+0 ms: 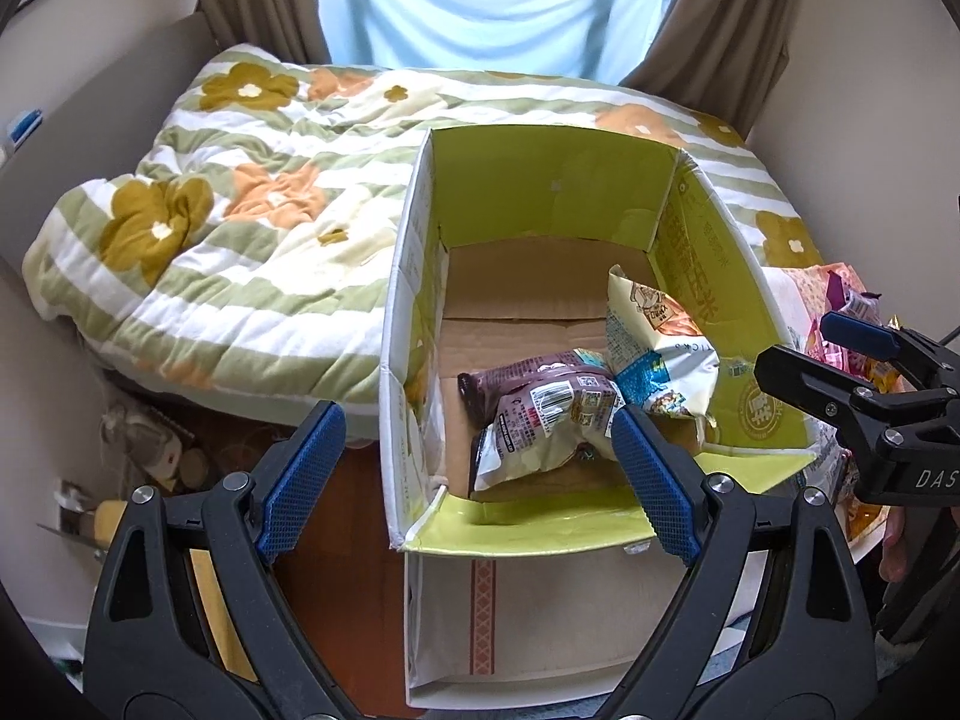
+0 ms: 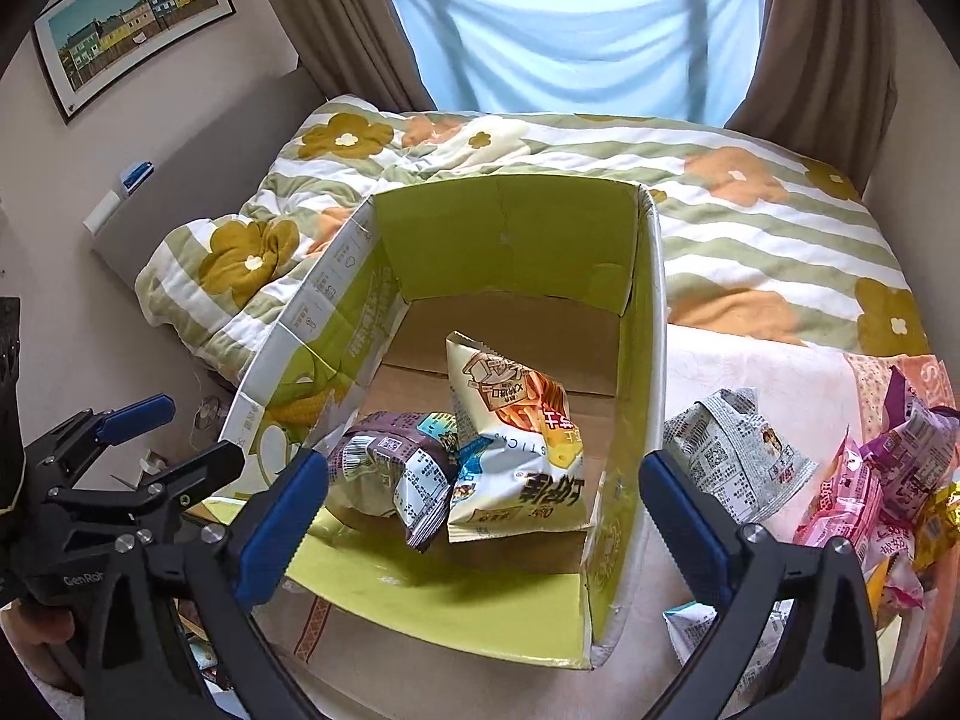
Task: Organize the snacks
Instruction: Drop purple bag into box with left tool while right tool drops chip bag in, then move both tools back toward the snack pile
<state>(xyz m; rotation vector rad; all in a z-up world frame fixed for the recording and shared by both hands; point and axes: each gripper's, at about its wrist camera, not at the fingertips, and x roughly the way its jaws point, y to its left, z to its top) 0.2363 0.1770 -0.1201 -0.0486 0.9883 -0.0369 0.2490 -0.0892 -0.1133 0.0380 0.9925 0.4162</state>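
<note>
An open cardboard box (image 1: 540,180) with a green inner lining stands against the bed; it also shows in the right wrist view (image 2: 510,222). Inside lie a purple snack bag (image 1: 540,414) and a white stick-snack bag (image 1: 654,342), also seen in the right wrist view: the purple bag (image 2: 390,468) and the white bag (image 2: 516,450). My left gripper (image 1: 480,474) is open and empty above the box's near edge. My right gripper (image 2: 480,516) is open and empty over the box's near right corner. A newsprint-patterned bag (image 2: 732,450) lies just right of the box.
A pile of pink, purple and yellow snack packets (image 2: 888,480) lies on a cloth at the right. A flowered quilt (image 1: 240,210) covers the bed behind the box. The floor at the left holds clutter (image 1: 150,444). Curtains (image 2: 822,30) hang at the back.
</note>
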